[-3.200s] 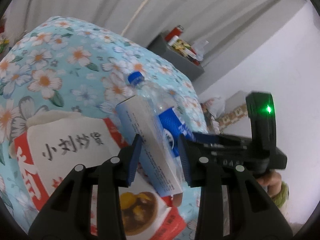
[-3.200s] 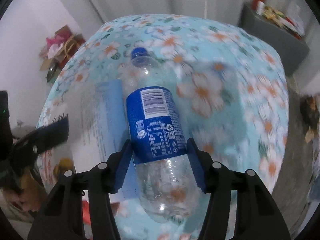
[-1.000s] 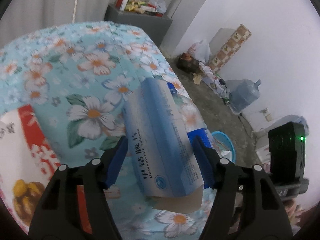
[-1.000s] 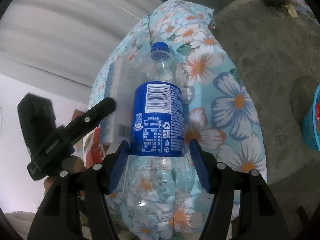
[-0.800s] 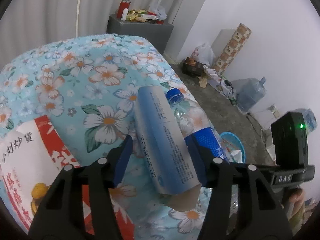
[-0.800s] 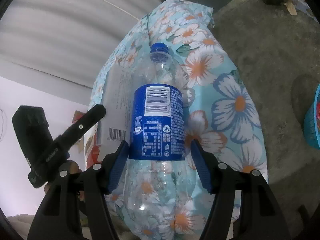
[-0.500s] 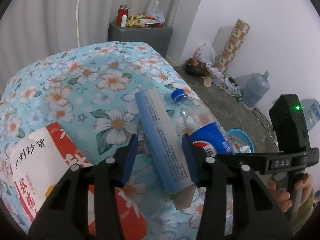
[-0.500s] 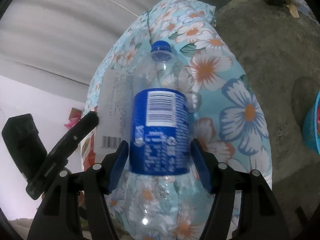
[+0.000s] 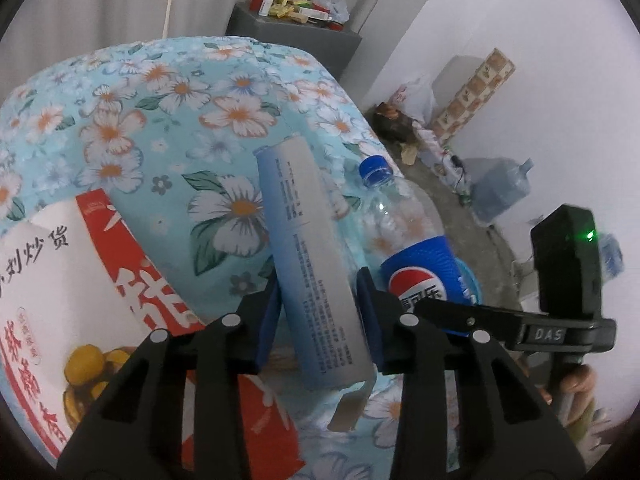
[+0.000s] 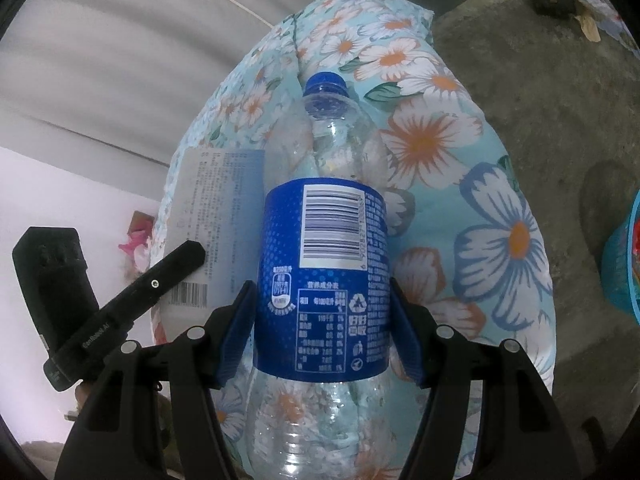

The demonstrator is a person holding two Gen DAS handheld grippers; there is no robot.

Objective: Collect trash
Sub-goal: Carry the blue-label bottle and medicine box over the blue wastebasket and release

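My left gripper [image 9: 318, 316] is shut on a long blue-and-white carton box [image 9: 308, 256], held lifted above the floral bedcover [image 9: 168, 92]. My right gripper [image 10: 322, 332] is shut on an empty clear Pepsi bottle [image 10: 326, 280] with a blue label and blue cap, also lifted. The bottle shows in the left wrist view [image 9: 412, 248] just right of the box. The box shows in the right wrist view [image 10: 216, 208] left of the bottle, with the left gripper's finger across it.
A red-and-white snack bag [image 9: 80, 300] lies on the bedcover at the left. A blue basket [image 10: 624, 264] stands on the concrete floor at the right. A grey side table [image 9: 296, 28] with cans and snacks stands behind the bed. A water jug [image 9: 500, 192] stands by the wall.
Both grippers have lifted their items off the bed and swung toward the floor side. The box has turned from its broad face to its narrow edge in the left wrist view.
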